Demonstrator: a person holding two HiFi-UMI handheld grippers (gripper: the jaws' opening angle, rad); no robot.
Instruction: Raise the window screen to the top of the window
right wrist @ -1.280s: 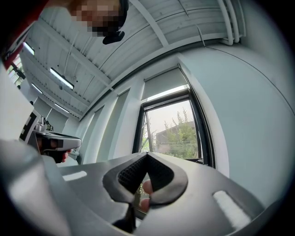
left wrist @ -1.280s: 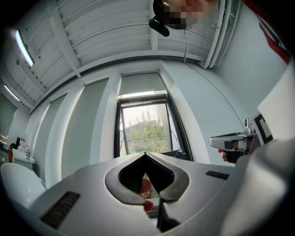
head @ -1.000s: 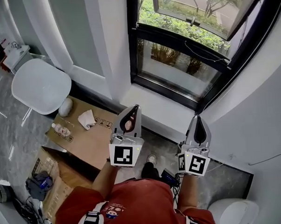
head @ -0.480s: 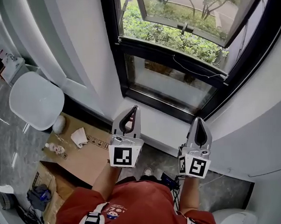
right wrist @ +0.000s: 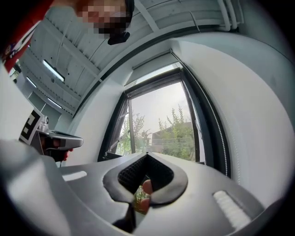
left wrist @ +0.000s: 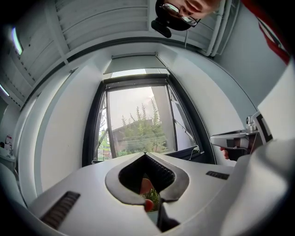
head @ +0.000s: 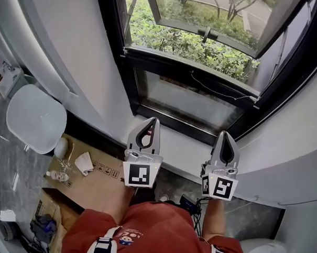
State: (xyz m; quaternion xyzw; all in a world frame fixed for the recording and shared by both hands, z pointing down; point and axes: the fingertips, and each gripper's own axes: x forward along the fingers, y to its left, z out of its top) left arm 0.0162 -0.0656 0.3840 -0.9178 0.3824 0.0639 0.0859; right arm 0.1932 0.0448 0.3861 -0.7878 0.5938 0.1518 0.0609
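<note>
The big black window (head: pixel 125 56) is just ahead. The window screen (head: pixel 191 102) seems to sit low in it. It is likely thin, light and bendy, so grab its stiff edge, not the mesh. The left gripper (head: pixel 153 121) and right gripper (head: pixel 223 134) are both pressed together, holding nothing.

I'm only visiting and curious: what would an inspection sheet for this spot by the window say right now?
Surface: white sill below the window.
Job's things: black-framed window, upper sash tilted open; the screen itself not made out.
Clutter: cardboard box carrying a bottle and a crumpled cloth; white seat beside it.
Grippers: left gripper and right gripper, jaws shut, nothing held, touching nothing.
Cables: thin cord along the window frame; dark cable on the floor.
Surroundings: white walls, shrubs outside.
</note>
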